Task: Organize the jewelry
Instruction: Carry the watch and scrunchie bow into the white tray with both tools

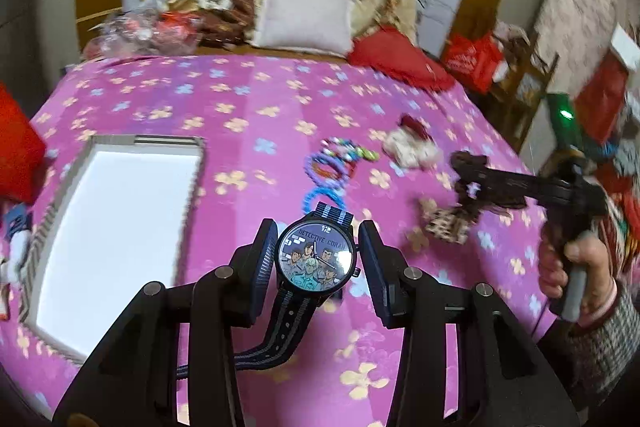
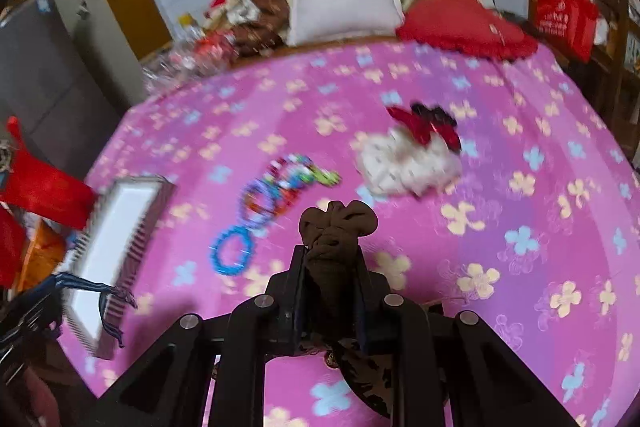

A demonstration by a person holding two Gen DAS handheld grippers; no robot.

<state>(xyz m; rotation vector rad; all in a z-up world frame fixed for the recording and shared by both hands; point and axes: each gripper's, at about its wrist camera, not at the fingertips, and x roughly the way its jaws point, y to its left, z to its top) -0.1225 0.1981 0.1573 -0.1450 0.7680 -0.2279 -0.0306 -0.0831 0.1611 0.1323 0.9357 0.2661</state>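
My left gripper is shut on a cartoon-face wristwatch with a blue striped strap, held above the pink floral bedspread. My right gripper is shut on a brown fabric hair tie; it also shows in the left wrist view, with brown patterned fabric hanging under it. Several colourful bead bracelets lie mid-bed, also in the right wrist view. A white open box sits on the bed's left side, and appears in the right wrist view.
A white and red fabric hair accessory lies past the bracelets. A white pillow and a red heart cushion sit at the head of the bed. Red bags and clutter stand beside the bed on both sides.
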